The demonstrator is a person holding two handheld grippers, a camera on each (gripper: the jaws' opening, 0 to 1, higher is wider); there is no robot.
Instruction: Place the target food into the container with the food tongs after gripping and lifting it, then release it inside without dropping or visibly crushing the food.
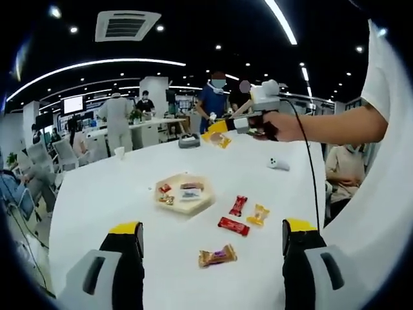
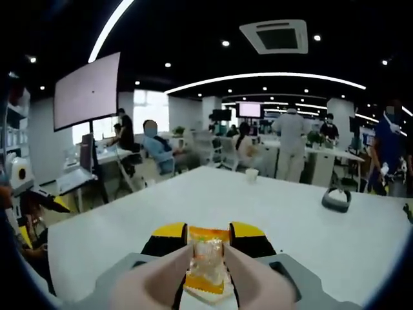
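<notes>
Left gripper view: the left gripper [image 1: 211,240] rises from the near edge with its black, yellow-tipped jaws spread wide, holding nothing and poised over a smooth white table [image 1: 97,194]. Between the jaws lies a gold-and-brown wrapped candy [image 1: 217,256], crinkled and glossy. Just beyond it, a red wrapped bar [image 1: 233,226], a second red wrapper [image 1: 238,205] and a yellow twist-wrapped sweet [image 1: 258,214] lie near one another. To their left sits the container [image 1: 204,202], a shallow, pale angular tray with several small wrapped items inside. Farther right, a small white device [image 1: 279,164] rests on the table. At the far side, a hand [image 1: 287,126] holds the right gripper [image 1: 217,131] above the table, its yellow tips closed on an orange-yellow packet [image 1: 221,139]; a dark rounded object [image 1: 189,141] sits beside it.

Right gripper view: the right gripper [image 2: 208,240] has its jaws drawn narrow, clamping the orange-edged, translucent packet [image 2: 206,261] upright between the yellow-tipped pads [image 2: 170,231]; the wrapper is creased. Beyond, on the far part of the table [image 2: 193,194], stand a small white cup [image 2: 252,175] and the dark rounded object [image 2: 336,198].
</notes>
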